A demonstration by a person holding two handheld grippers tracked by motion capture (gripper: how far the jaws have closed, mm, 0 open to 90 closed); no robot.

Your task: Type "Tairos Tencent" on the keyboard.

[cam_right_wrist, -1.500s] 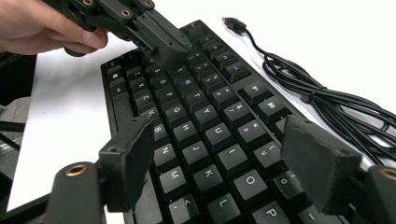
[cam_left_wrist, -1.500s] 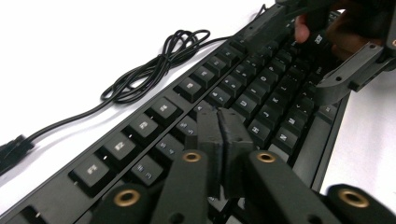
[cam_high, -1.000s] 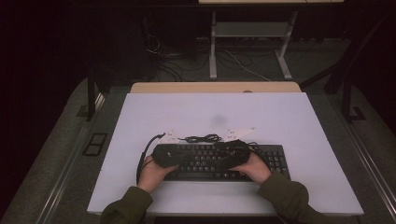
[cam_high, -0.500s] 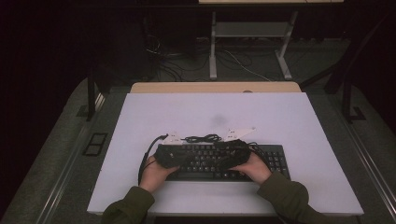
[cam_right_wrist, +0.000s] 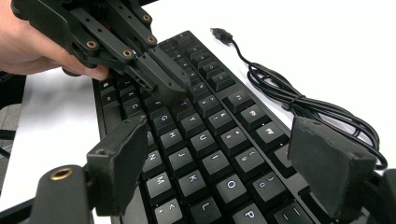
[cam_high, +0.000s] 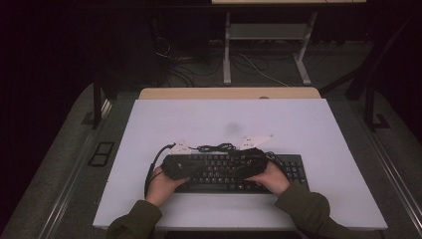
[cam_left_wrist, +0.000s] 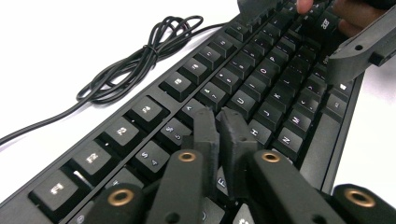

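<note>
The keyboard (cam_high: 234,172) is black, full-size, and lies flat on the white surface (cam_high: 308,129) near the person's edge, its long side running left to right in the high view. Its cable (cam_high: 216,147) lies bundled in loose loops on the surface just beyond the far edge of the keyboard, with the plug end (cam_right_wrist: 219,32) resting free on the surface.

Left claw (cam_left_wrist: 223,122): positioned over the left half of the keyboard, pointing toward the middle of the key field. The jaws stand nearly together, with a narrow gap between the two tips; they have just been opening slightly, and nothing is between them. In the left gripper view the tips are directly over the letter keys of the middle rows; whether they touch a keycap cannot be told. In the right gripper view the same claw (cam_right_wrist: 161,77) comes in from the upper left, held in the left hand (cam_right_wrist: 32,44), its tips down at the key tops.

Right claw (cam_right_wrist: 224,154): positioned over the right half of the letter field, held in the right hand (cam_high: 271,177). The jaws stand wide apart and hold nothing; several columns of keys are visible between the two pads (cam_right_wrist: 329,163).

Both forearms enter from the bottom of the high view in dark green sleeves (cam_high: 308,209).
</note>
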